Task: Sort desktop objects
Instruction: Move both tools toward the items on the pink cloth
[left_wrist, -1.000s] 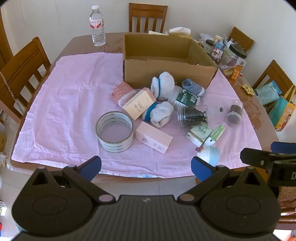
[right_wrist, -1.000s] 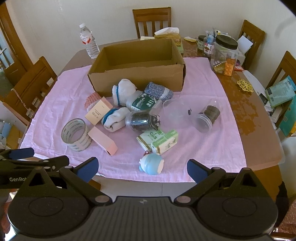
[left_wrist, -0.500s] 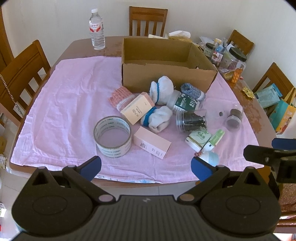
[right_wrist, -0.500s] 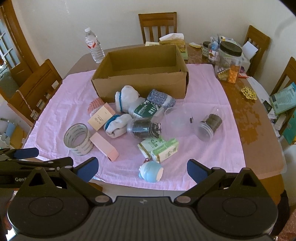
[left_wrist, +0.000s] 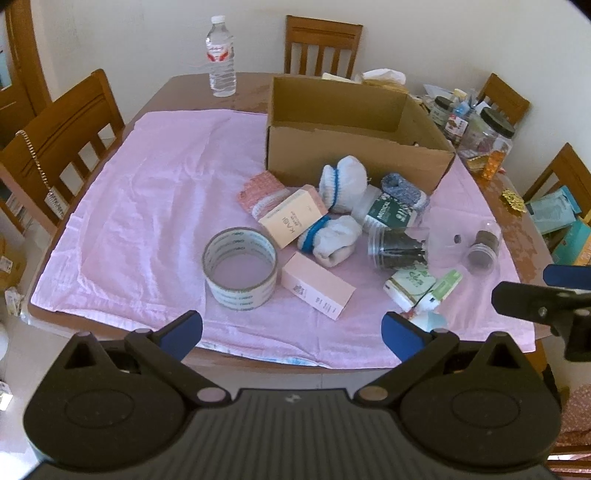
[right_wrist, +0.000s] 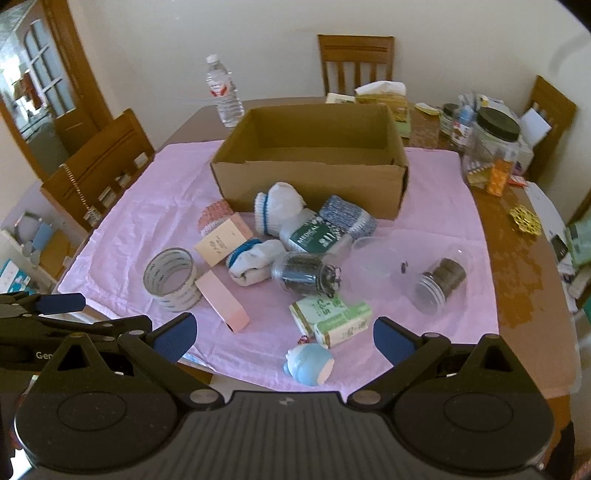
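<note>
Since 1 second ago both cameras have drawn back and risen a little, so the whole pile sits farther from the fingers and lower against the table edge.

The pile lies on the pink cloth (left_wrist: 147, 192) in front of the open cardboard box (right_wrist: 314, 177), which looks bare inside. Nearest the right gripper (right_wrist: 284, 336) is the pale blue round toy (right_wrist: 308, 363), lying just ahead of the gap between its fingers at the cloth's near edge. Behind it rest the 2 green tissue packs (right_wrist: 330, 315), then the dark-filled clear jar (right_wrist: 304, 273) on its side, its long axis running left to right.

The left gripper (left_wrist: 291, 330) faces the tape roll (left_wrist: 239, 273) and the pink carton (left_wrist: 317, 290), whose long axis runs diagonally away to the right.

Both grippers hang off the table, fingers spread wide, holding nothing. The blue toy lies closer to the right gripper, so that side seems better placed for a first pick.
</note>
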